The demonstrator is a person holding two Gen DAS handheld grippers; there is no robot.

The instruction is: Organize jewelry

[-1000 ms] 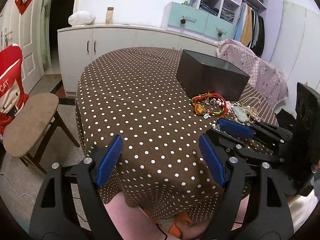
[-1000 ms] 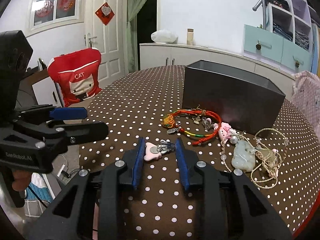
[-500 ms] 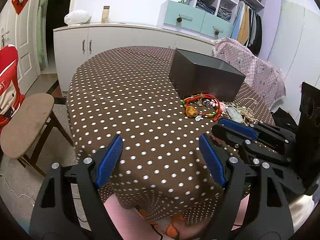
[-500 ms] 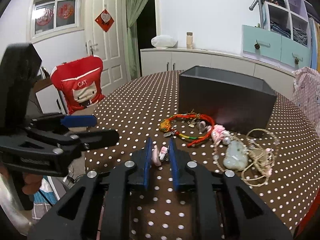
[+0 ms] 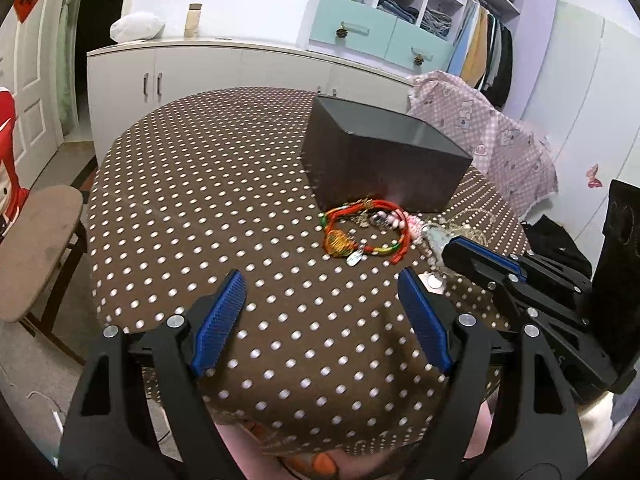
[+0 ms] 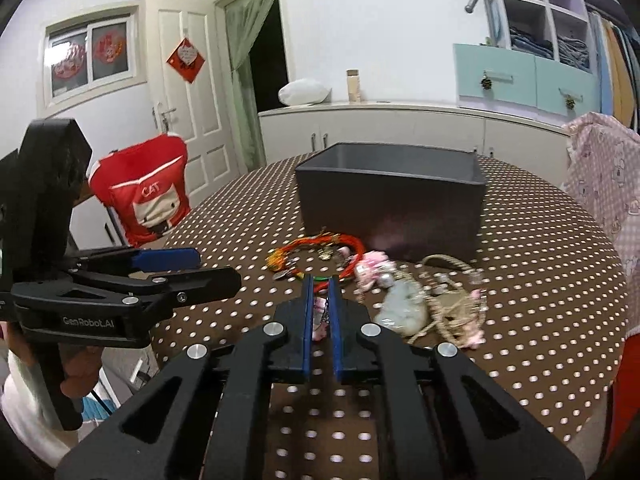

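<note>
At frame centre, our right claw (image 6: 320,304) pinches a pink charm (image 6: 319,316); our left claw (image 5: 322,312) gapes wide and empty over the counter (image 5: 200,200).

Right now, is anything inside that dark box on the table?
From the right gripper's camera, only the dark box's rim and a strip of bare inner wall show. Its floor is hidden by the front wall, so its contents cannot be seen.

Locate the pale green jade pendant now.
Right wrist view: pale green jade pendant lies on the dotted tablecloth, right of the right gripper, before the dark grey box.
</note>
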